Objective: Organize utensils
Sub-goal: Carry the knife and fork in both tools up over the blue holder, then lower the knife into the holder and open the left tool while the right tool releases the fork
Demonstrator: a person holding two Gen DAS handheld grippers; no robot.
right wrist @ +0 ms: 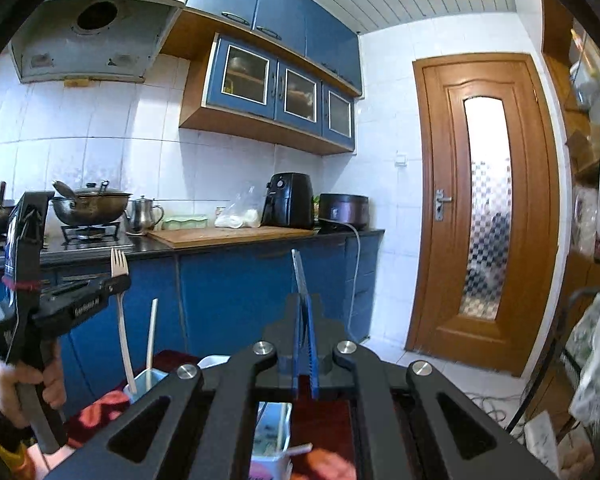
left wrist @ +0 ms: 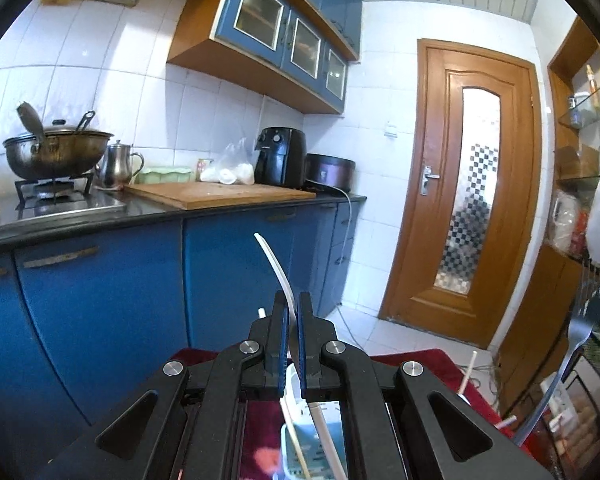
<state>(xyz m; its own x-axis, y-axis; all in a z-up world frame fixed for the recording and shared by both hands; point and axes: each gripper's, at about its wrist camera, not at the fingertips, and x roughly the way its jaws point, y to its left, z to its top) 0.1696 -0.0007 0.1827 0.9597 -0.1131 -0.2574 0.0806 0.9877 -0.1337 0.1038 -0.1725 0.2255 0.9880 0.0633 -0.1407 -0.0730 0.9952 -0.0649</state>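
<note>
A kitchen seen from two hand-held grippers, both raised over a red cloth [left wrist: 420, 360] with blue cabinets behind.

The left gripper [left wrist: 293, 300] is clamping tight on a white plastic fork [left wrist: 274, 264], seen edge-on, its thin curved end rising toward twelve o'clock. In the right wrist view the same fork [right wrist: 119, 280] is showing at nine o'clock, prongs up, gripped just below the head, its handle hanging toward a pale cup [right wrist: 148, 380] that is holding a white straw [right wrist: 152, 336].

The right gripper [right wrist: 305, 312] is pinching a blue metal fork [right wrist: 299, 276] near mid-handle, blade-thin from this angle; the left wrist view is showing its prongs [left wrist: 588, 280] at three o'clock.

The plastic fork is likely light, bendy and easily snapped, so gripping low on its neck seems wise. The metal one is probably stiff, heavier and slippery, and may pivot between the pads.
</note>
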